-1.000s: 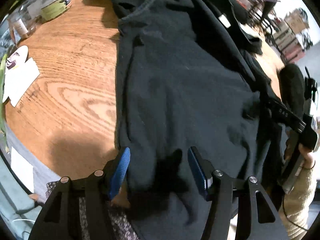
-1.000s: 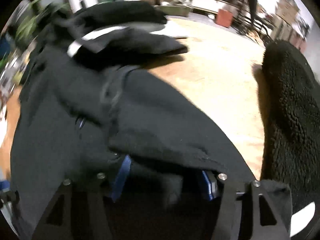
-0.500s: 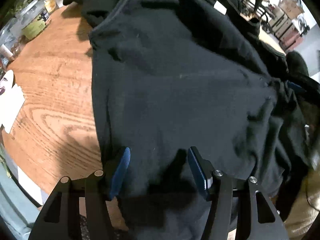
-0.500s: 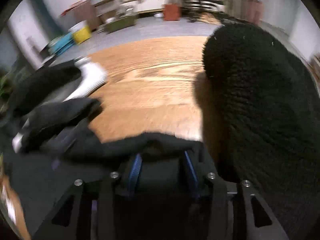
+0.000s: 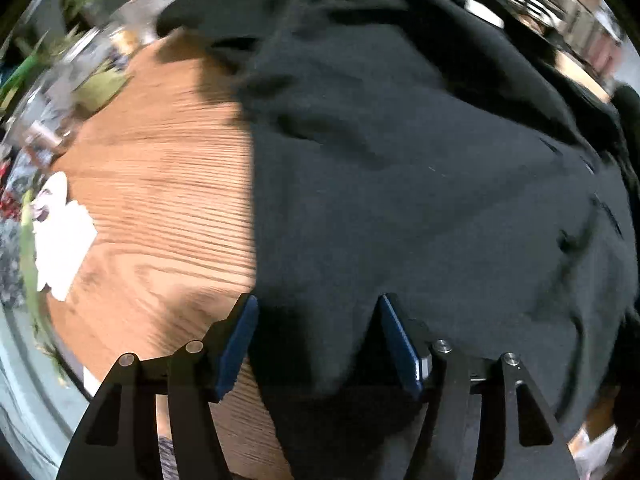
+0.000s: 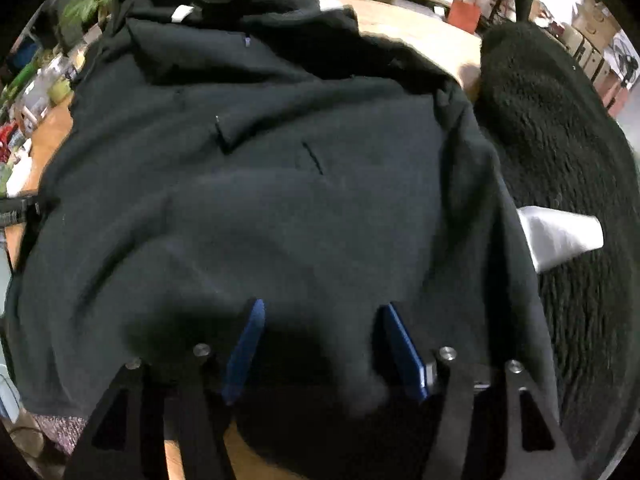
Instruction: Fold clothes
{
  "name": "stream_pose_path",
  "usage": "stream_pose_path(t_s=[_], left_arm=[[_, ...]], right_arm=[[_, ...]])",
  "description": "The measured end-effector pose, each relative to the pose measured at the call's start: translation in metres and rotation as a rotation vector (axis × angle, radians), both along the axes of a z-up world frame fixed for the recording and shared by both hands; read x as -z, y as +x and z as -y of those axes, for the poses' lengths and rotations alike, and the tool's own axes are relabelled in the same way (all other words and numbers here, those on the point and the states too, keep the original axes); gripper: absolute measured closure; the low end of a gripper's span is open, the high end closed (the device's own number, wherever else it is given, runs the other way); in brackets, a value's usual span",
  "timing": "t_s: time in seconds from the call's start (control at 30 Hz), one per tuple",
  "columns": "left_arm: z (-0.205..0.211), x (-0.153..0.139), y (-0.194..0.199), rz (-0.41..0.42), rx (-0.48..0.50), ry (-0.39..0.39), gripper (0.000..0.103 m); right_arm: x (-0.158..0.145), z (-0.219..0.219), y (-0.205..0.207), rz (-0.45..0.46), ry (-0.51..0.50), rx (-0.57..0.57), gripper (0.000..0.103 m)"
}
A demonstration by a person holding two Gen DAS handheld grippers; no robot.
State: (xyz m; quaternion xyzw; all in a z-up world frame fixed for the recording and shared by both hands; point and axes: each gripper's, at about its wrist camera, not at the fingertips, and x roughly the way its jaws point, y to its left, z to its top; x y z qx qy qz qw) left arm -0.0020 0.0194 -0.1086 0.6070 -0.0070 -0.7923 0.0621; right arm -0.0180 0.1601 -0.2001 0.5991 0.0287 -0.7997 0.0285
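A black hoodie [image 5: 400,168] lies spread over the wooden table [image 5: 160,184], hood end far from me. It also fills the right wrist view [image 6: 280,184]. My left gripper [image 5: 316,312] is open, its blue pads wide apart just above the hoodie's near left hem, with no cloth between them. My right gripper [image 6: 320,316] is open too, its pads apart over the near hem toward the hoodie's right side. The left view is blurred by motion.
A black fleece garment [image 6: 560,140] lies right of the hoodie with a white piece [image 6: 560,236] on it. White paper [image 5: 64,248] lies at the table's left edge, jars and plants [image 5: 92,80] beyond it. Shelves and boxes [image 6: 464,8] stand behind the table.
The right gripper was shut on a fold of the hoodie; it has let go, opened and swung back over the near hem. The left gripper stayed open and shifted along the hem.
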Motion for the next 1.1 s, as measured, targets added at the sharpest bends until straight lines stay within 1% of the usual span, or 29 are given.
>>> stream_pose_path(t_s=[0.03, 0.07, 0.17, 0.23, 0.3, 0.33, 0.4, 0.43, 0.5, 0.57, 0.6, 0.67, 0.73, 0.83, 0.9, 0.97, 1.0, 1.03, 1.07, 1.1], left_arm=[[0.013, 0.002, -0.002, 0.003, -0.03, 0.026, 0.029], [0.026, 0.003, -0.004, 0.005, -0.058, 0.05, 0.028], [0.048, 0.005, -0.004, -0.012, -0.104, 0.081, 0.026], [0.051, 0.005, -0.001, -0.021, -0.103, 0.079, 0.026], [0.05, 0.005, 0.002, -0.019, -0.098, 0.074, 0.026], [0.05, 0.004, 0.005, -0.014, -0.097, 0.071, 0.026], [0.047, 0.003, 0.014, 0.014, -0.096, 0.064, 0.028], [0.045, 0.001, 0.019, 0.025, -0.094, 0.065, 0.028], [0.034, -0.01, 0.037, 0.019, -0.048, 0.117, 0.029], [0.02, -0.023, 0.052, -0.006, 0.017, 0.192, 0.029], [0.011, -0.028, 0.059, -0.013, 0.058, 0.225, 0.029], [-0.008, -0.037, 0.072, -0.019, 0.148, 0.252, 0.029], [-0.026, -0.039, 0.072, -0.005, 0.213, 0.229, 0.029], [-0.05, -0.027, 0.075, 0.025, 0.277, 0.178, 0.029], [-0.037, -0.015, 0.073, 0.053, 0.294, 0.136, 0.029], [-0.042, -0.003, 0.082, 0.079, 0.305, 0.082, 0.029], [-0.04, 0.0, 0.087, 0.072, 0.305, 0.067, 0.027], [-0.039, 0.002, 0.092, 0.065, 0.305, 0.054, 0.027], [-0.035, 0.003, 0.097, 0.064, 0.306, 0.057, 0.027], [-0.031, 0.003, 0.103, 0.067, 0.306, 0.06, 0.027]], right_arm=[[0.001, 0.003, 0.004, 0.012, -0.001, -0.003, 0.037], [0.002, 0.007, 0.008, 0.024, -0.003, -0.006, 0.037], [0.004, 0.018, 0.022, 0.062, -0.011, -0.021, 0.036], [0.005, 0.037, 0.04, 0.112, -0.024, -0.107, 0.036], [0.007, 0.054, 0.059, 0.166, -0.013, -0.22, 0.037], [0.007, 0.06, 0.067, 0.187, -0.009, -0.252, 0.038], [0.004, 0.057, 0.074, 0.208, -0.014, -0.243, 0.038], [0.001, 0.053, 0.074, 0.201, -0.025, -0.22, 0.037], [-0.012, 0.044, 0.068, 0.15, -0.05, -0.16, 0.036], [-0.026, 0.035, 0.058, 0.078, -0.062, -0.103, 0.03], [-0.03, 0.033, 0.053, 0.055, -0.062, -0.087, 0.03], [-0.028, 0.035, 0.04, 0.049, -0.035, -0.092, 0.029], [-0.02, 0.039, 0.028, 0.051, -0.004, -0.093, 0.03], [-0.01, 0.043, 0.015, 0.032, 0.019, -0.079, 0.03], [-0.003, 0.045, 0.008, 0.011, 0.029, -0.06, 0.03], [0.011, 0.045, 0.003, 0.023, 0.054, -0.049, 0.029], [0.015, 0.044, 0.005, 0.026, 0.053, -0.044, 0.027], [0.018, 0.043, 0.007, 0.042, 0.035, -0.04, 0.027], [0.02, 0.041, 0.011, 0.071, -0.001, -0.036, 0.025], [0.022, 0.041, 0.016, 0.091, -0.015, -0.04, 0.025]])
